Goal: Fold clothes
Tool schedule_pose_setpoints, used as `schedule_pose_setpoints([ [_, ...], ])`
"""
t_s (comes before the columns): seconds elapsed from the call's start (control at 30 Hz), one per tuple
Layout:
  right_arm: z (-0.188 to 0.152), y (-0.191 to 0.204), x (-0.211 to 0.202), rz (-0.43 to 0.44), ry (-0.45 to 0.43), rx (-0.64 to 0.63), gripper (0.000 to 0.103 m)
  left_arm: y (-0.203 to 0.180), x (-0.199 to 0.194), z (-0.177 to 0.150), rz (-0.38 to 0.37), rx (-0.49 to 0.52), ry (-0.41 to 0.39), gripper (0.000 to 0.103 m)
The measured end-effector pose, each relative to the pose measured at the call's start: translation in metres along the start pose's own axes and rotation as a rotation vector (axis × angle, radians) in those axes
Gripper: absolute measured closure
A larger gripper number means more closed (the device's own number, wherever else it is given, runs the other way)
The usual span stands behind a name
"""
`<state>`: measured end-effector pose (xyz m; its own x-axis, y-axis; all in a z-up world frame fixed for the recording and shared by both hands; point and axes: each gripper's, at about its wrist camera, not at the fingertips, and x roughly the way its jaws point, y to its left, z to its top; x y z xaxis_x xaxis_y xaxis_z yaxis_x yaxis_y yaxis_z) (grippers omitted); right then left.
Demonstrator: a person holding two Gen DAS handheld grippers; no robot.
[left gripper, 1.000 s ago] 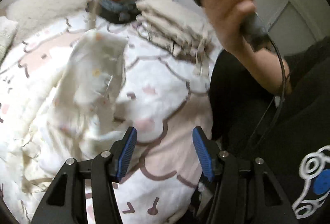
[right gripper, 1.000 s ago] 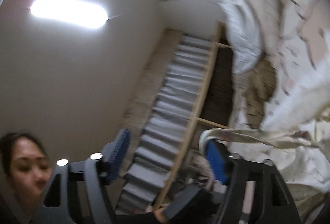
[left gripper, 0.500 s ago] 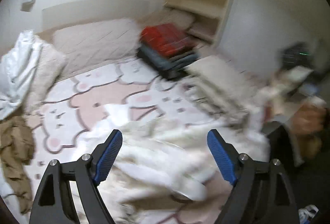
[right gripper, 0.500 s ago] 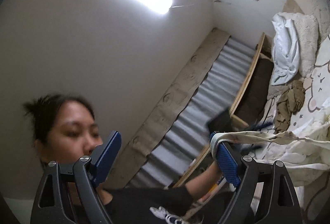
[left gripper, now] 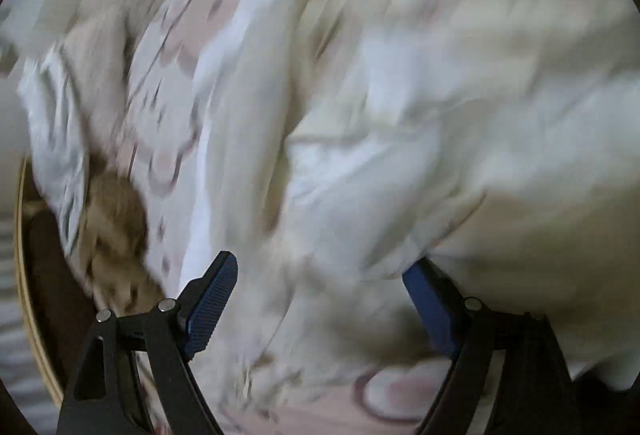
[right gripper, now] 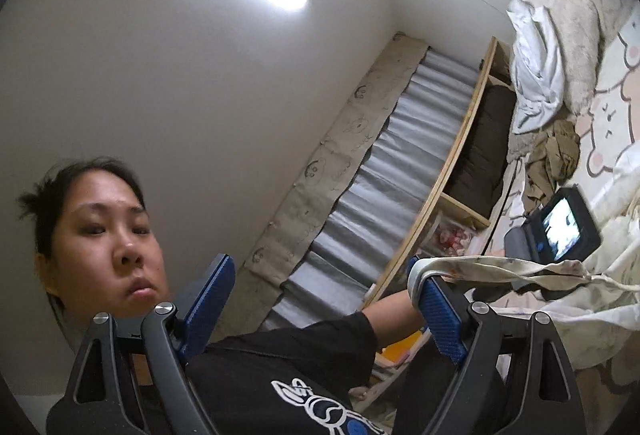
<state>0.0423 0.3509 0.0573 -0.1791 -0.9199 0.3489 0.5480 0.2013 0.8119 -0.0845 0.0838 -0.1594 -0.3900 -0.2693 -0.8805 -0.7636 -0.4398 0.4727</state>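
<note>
Both tongs released over the laundry

Left gripper (left gripper: 320, 299) gapes above the rumpled cream garment (left gripper: 460, 123); right gripper (right gripper: 320, 299) gapes too, a cream fabric strip (right gripper: 492, 267) draped over one finger.

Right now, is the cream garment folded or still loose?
Loose: the cream garment hangs hooked over one finger of the open right tongs, trailing onto the bed.
</note>
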Motion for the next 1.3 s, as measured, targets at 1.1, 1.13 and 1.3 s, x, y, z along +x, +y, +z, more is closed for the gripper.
schedule_pose_setpoints([
  [1.1,0.004,-0.039,0.043,-1.158,-0.04,-0.299,0.015,0.062,-0.07,0.016,-0.184,-0.396,-0.225,0.019],
  [1.13,0.005,-0.041,0.042,-1.161,-0.04,-0.295,0.015,0.057,-0.067,0.022,-0.193,-0.387,-0.212,0.019],
  [1.3,0.006,-0.04,0.029,-1.159,-0.052,-0.274,0.015,0.018,-0.028,0.029,-0.153,-0.241,-0.088,0.019],
])
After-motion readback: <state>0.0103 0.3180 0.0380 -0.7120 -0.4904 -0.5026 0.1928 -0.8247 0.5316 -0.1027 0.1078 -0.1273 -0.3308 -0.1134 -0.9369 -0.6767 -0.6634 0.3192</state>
